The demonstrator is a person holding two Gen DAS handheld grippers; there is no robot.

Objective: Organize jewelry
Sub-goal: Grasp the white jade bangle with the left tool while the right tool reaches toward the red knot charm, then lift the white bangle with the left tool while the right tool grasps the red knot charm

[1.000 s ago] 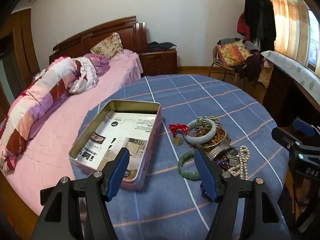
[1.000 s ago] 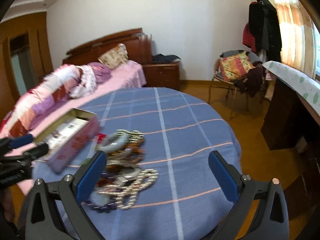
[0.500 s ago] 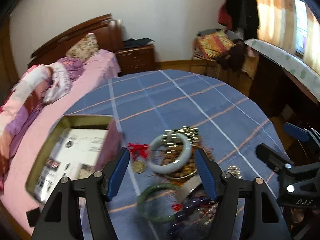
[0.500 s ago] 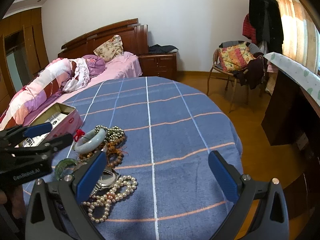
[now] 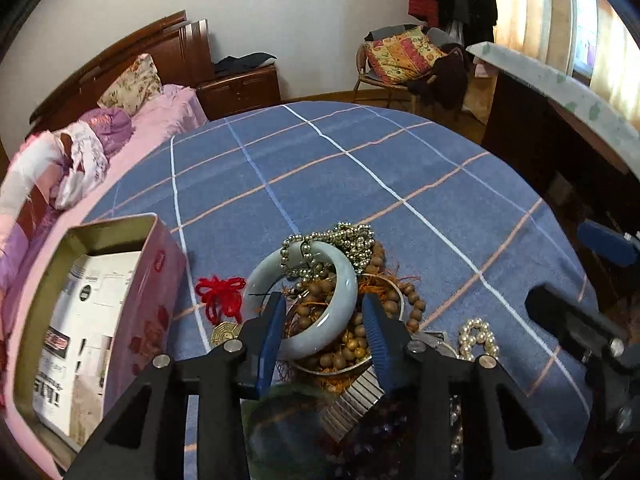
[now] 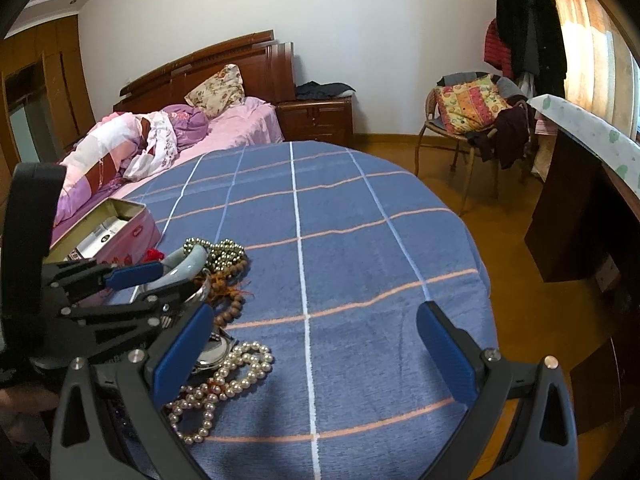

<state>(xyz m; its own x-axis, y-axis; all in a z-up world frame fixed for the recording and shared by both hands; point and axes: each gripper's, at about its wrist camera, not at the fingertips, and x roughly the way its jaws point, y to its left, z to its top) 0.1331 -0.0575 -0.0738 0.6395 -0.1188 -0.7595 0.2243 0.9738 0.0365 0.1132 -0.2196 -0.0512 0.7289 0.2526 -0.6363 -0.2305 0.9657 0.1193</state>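
While the pale jade bangle lies atop the bead pile at lower centre on the blue surface, it is straddled by the downward-tilted left hand-held gripper, whose jaws have just been closing, contact unclear. Wide open, the right hand-held gripper is held over bare cloth.

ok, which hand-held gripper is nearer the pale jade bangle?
Left. The left hand-held gripper has just been closing, its fingers straddling the pale jade bangle. The right hand-held gripper hangs open over bare cloth, off to the side.
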